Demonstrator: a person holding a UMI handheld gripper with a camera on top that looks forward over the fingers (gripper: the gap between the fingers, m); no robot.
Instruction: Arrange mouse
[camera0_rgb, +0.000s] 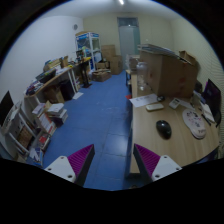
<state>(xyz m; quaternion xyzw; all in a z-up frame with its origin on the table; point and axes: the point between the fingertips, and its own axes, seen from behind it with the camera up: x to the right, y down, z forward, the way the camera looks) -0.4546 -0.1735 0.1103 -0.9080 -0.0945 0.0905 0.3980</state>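
A large cardboard box (172, 72) stands on the far part of the tabletop (150, 135), in the upper right of the frame; its flaps are open, but what is inside cannot be seen. More cardboard boxes (101, 72) lie on the floor in the upper middle, near a shelf unit (88, 47). At the left, a low shelf (30, 125) holds many small items, too small to tell. The black mouse (163, 128) lies on the wooden tabletop in the right middle, beside a white round object (195, 124) and some papers (152, 105). The tool (110, 165) is at the bottom, its fingers (74, 163) apart and holding nothing; the mouse is well beyond the right finger. The floor (95, 120) is blue and the walls are light.
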